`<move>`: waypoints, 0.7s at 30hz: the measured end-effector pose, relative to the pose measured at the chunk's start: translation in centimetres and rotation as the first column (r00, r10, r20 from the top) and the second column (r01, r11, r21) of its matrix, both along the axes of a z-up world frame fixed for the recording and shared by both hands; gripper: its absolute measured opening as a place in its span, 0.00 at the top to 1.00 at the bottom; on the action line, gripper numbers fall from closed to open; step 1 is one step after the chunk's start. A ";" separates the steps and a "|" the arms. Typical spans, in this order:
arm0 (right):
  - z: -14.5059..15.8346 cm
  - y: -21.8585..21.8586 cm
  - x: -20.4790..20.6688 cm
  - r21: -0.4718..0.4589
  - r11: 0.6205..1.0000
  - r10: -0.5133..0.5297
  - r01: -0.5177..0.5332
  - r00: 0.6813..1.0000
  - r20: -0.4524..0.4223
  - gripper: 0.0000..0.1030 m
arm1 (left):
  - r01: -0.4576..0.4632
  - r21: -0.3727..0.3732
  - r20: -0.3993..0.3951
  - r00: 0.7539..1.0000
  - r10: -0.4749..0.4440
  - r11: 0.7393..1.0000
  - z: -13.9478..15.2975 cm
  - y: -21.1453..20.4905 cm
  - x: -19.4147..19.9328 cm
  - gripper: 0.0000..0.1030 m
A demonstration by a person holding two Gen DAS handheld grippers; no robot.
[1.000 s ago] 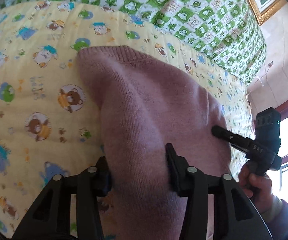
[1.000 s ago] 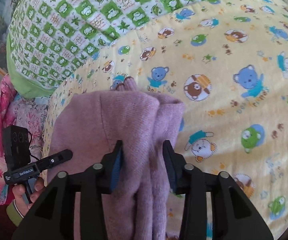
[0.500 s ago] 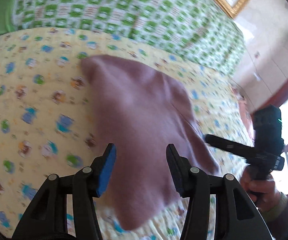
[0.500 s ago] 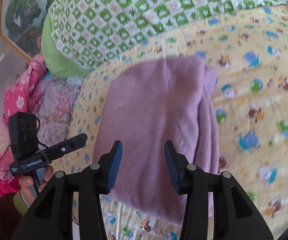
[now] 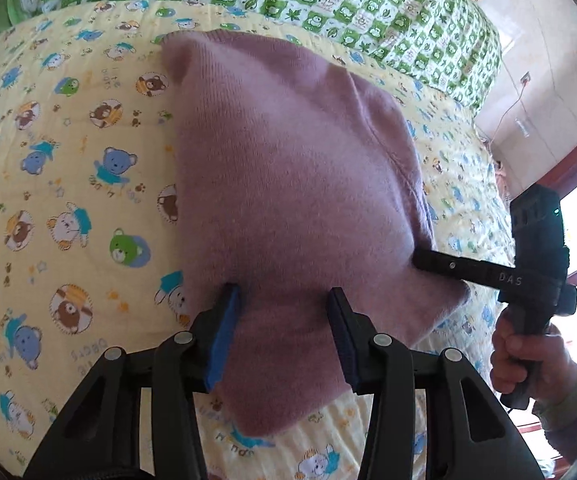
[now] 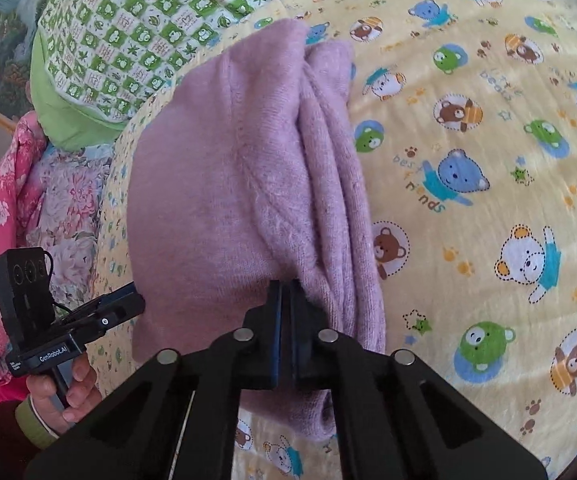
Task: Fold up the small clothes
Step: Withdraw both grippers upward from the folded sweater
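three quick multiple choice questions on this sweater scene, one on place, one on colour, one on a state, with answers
1. The sweater lies on: A) yellow bear-print quilt B) wooden floor C) chair
2. The sweater's colour: A) green B) mauve pink C) white
3. The right gripper has its jaws: A) wide open B) shut C) out of view

Answers: 1 A, bear print surrounds the sweater. 2 B, the knit is mauve pink in both views. 3 B, its pads meet at the sweater's near fold, though any pinched fabric is hidden.
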State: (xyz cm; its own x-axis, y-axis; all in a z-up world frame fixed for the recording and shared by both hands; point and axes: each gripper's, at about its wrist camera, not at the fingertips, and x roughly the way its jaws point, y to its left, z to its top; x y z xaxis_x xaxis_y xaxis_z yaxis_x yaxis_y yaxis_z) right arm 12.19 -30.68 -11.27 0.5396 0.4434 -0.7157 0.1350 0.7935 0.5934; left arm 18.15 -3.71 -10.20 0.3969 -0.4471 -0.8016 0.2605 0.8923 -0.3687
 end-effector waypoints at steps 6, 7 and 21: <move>3.9 1.5 -1.1 -0.089 0.996 0.004 0.002 0.998 0.064 0.92 | -0.036 0.024 0.044 0.998 0.035 0.999 2.6 0.8 -2.0 0.44; 4.6 1.9 -1.5 -0.103 0.995 0.005 0.003 0.997 0.077 0.91 | -0.049 0.027 0.050 0.998 0.048 0.998 3.0 1.2 -2.5 0.37; 6.9 5.8 -8.1 -0.257 0.966 0.021 0.016 0.990 0.143 0.55 | -0.123 0.116 0.173 0.980 0.102 0.986 4.5 2.6 -9.8 0.25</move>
State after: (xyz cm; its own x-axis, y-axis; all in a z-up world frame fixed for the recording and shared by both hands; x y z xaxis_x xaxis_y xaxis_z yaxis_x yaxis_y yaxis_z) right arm 4.06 -24.85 -4.40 0.6438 0.2564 -0.7209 0.0614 0.9219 0.3826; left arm 8.36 -1.10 -5.67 0.5709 -0.2922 -0.7673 0.2034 0.9557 -0.2126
